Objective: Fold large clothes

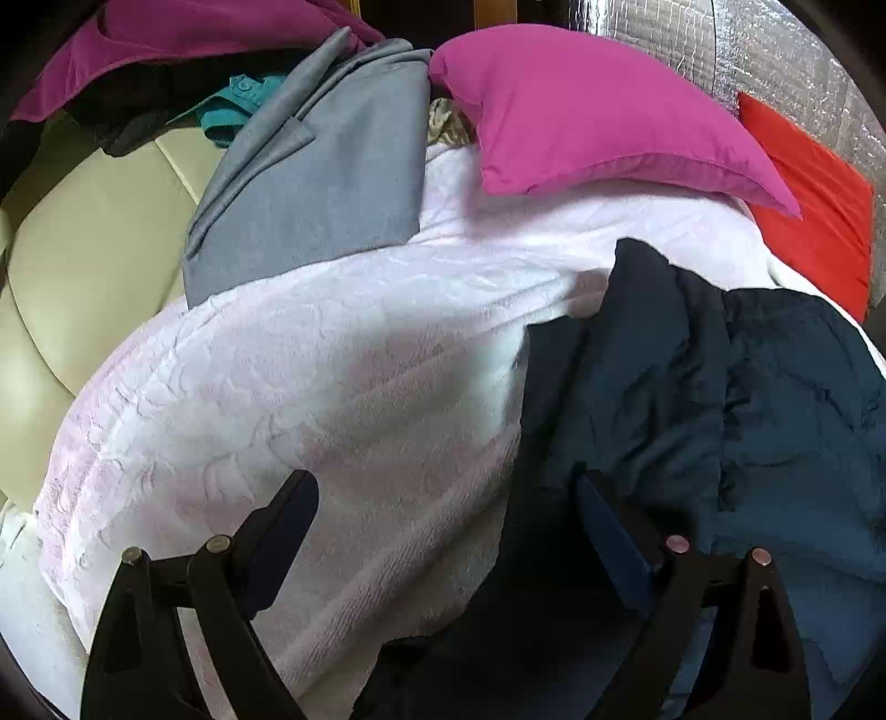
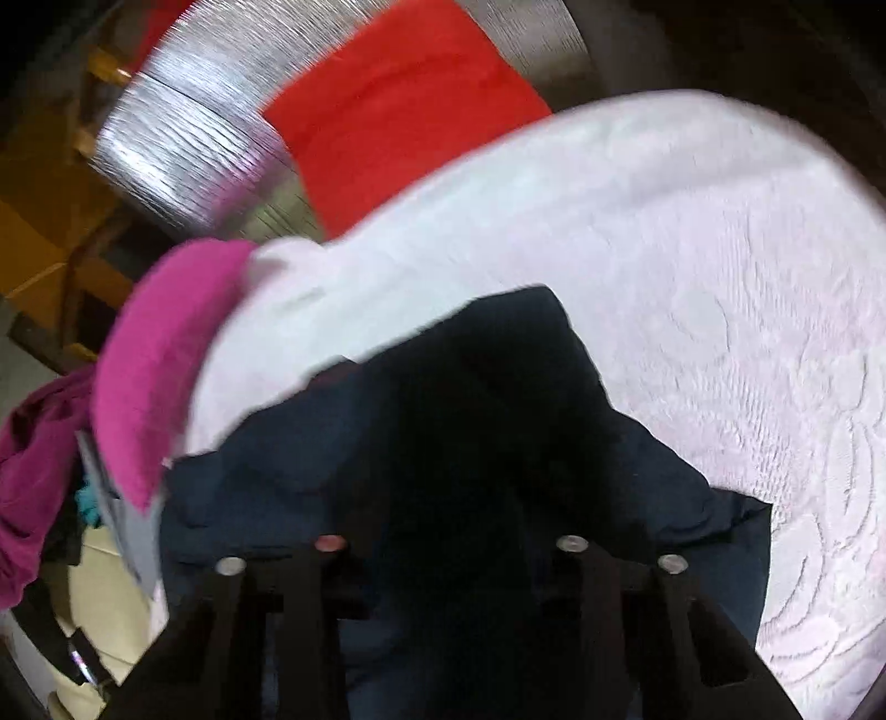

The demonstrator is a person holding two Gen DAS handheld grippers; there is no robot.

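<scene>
A dark navy garment (image 1: pixel 692 387) lies crumpled on a white textured towel (image 1: pixel 332 387) spread over the seat. My left gripper (image 1: pixel 443 487) hangs open just above them. Its left finger is over the towel and its right finger over the navy cloth's edge, with nothing pinched. In the blurred right wrist view the navy garment (image 2: pixel 443 387) fills the space in front of my right gripper (image 2: pixel 451 487). The black fingers there merge into the dark fabric, so their tips and any grip are hidden. The white towel (image 2: pixel 720 277) stretches beyond it.
A pink pillow (image 1: pixel 581 122) and a red cloth (image 1: pixel 814 199) lie at the far side by a silver foil mat (image 1: pixel 775 55). A folded grey garment (image 1: pixel 321 188), a teal piece (image 1: pixel 232 111) and a purple garment (image 1: pixel 194 33) sit far left. Cream sofa leather (image 1: pixel 83 249) shows left.
</scene>
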